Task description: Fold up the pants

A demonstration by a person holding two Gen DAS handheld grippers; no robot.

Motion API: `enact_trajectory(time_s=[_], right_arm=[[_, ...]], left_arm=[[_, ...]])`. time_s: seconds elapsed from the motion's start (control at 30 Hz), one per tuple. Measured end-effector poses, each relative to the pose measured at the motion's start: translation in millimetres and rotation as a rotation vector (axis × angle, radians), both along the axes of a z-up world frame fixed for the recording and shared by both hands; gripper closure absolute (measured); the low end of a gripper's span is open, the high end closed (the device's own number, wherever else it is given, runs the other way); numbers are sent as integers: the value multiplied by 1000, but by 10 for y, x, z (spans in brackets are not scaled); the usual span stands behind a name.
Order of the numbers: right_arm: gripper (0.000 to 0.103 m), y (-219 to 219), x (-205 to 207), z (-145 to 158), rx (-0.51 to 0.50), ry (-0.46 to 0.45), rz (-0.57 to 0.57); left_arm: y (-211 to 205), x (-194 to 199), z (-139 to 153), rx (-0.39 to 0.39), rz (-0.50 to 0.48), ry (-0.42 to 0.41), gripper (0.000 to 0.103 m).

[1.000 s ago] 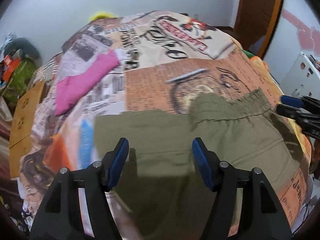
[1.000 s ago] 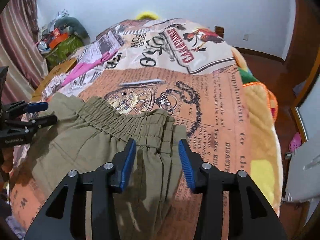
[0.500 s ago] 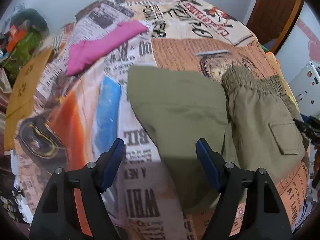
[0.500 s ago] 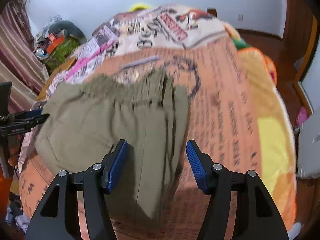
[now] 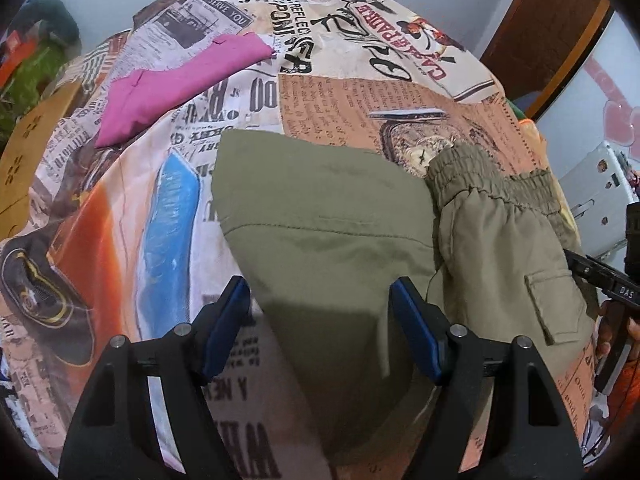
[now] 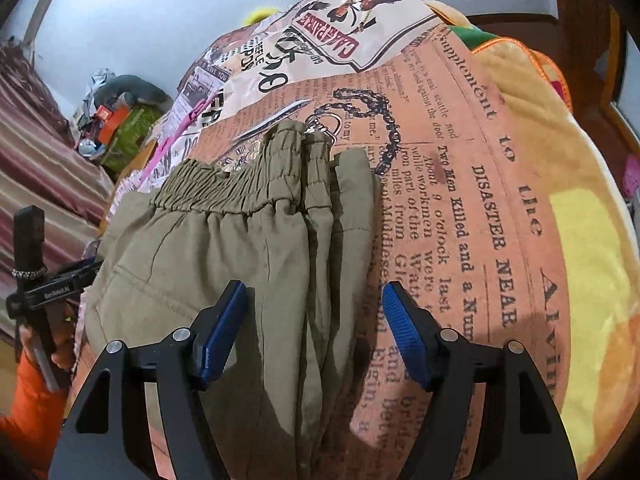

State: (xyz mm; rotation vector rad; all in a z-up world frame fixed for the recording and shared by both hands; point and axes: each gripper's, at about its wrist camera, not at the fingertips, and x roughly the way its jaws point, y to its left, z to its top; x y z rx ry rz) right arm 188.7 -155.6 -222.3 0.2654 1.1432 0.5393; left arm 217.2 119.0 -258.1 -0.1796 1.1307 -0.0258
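Observation:
Olive green pants lie folded on a bed with a newspaper-print blanket. A leg panel lies to the left, and the elastic waistband and a flap pocket are on the right. My left gripper is open and empty, hovering over the near edge of the leg panel. In the right wrist view the pants lie with the waistband at the far end. My right gripper is open and empty above the pants' right edge. The other gripper shows at the left.
A pink folded garment lies on the far left of the bed. A cardboard piece and clutter sit beside the bed's left side. A wooden door and a white appliance stand to the right.
Both grippers pulled back and tilted down over the bed. The pants now lie flat with the leg panel spread left of the waistband. Both grippers stayed open.

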Motion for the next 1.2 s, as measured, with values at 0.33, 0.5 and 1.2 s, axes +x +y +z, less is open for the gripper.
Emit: enact_trajectory(time_s=[0.33,0.5,1.2], right_arm=[[65,22,92,46,6,-38,13],[82,-20,111,135,-2,-71,-10],[93,458,268,931,-16,-304,85]], left_arm=[[-22,148,29,-29,3,-9,79],[-78,99,160,14,1,-54,95],[91,-1,977,92,24,-264,101]])
